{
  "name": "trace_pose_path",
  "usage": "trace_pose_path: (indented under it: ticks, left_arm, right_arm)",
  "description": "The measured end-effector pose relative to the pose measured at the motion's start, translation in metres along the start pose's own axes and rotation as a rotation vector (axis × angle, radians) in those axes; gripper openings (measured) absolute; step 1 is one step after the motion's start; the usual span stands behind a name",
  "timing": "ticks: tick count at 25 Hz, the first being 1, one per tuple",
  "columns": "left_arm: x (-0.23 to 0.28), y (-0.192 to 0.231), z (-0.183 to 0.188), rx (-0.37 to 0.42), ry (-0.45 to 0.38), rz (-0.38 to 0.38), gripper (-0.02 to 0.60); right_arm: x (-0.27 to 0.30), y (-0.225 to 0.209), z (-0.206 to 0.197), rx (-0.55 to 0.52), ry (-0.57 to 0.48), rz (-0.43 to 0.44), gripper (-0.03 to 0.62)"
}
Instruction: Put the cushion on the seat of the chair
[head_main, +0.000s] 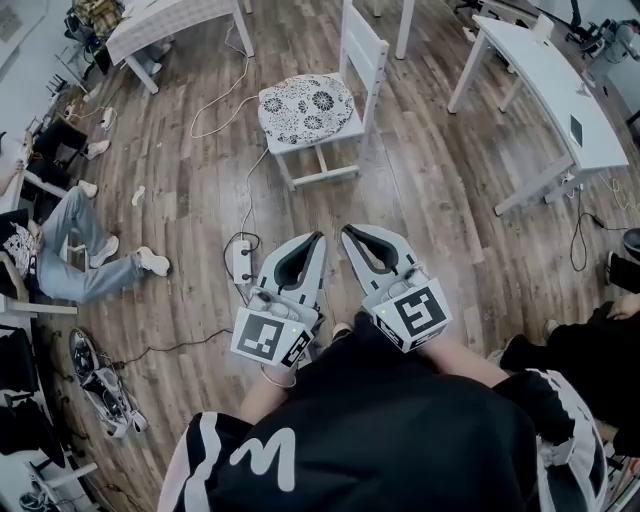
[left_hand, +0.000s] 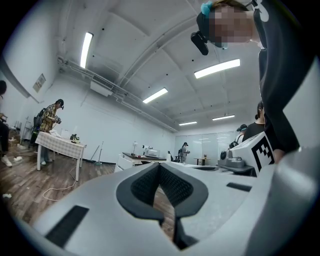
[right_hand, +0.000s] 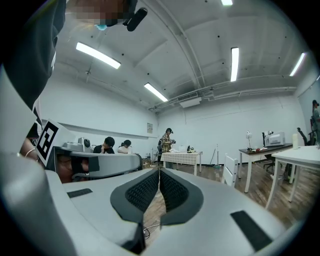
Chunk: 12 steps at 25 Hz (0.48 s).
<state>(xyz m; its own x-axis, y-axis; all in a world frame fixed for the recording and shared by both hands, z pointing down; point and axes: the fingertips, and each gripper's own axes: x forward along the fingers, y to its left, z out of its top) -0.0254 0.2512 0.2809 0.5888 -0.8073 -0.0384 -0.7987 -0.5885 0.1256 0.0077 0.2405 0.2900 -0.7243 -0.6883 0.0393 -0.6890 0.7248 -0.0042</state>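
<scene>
A round cushion (head_main: 305, 104) with a black-and-white flower pattern lies on the seat of the white wooden chair (head_main: 363, 48), at the top centre of the head view. Both grippers are held side by side low in that view, close to the person's body and well short of the chair. The left gripper (head_main: 319, 238) is shut with nothing in it, and its dark pads meet at the tips (left_hand: 160, 165). The right gripper (head_main: 347, 231) is also shut and empty, its pads pressed together (right_hand: 159, 171). Both point level across the room.
A power strip (head_main: 241, 262) and cables lie on the wooden floor between the grippers and the chair. White tables (head_main: 560, 90) stand at the right, a cloth-covered table (head_main: 165, 18) at the top left. A seated person (head_main: 70, 250) is at the left, and another person (head_main: 590, 350) at the right.
</scene>
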Motion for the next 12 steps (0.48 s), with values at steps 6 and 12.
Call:
trace_pose_path:
  ticks: [6, 12]
  left_arm:
    - [0.0019, -0.0033, -0.0032, -0.004, -0.004, -0.015, 0.003]
    - [0.0019, -0.0095, -0.0011, 0.002, -0.009, -0.026, 0.003]
  right_arm:
    - [-0.0039, 0.0030, -0.0040, -0.057, 0.016, 0.002, 0.021]
    - [-0.0077, 0.0017, -0.0050, -0.054, 0.020, -0.005, 0.020]
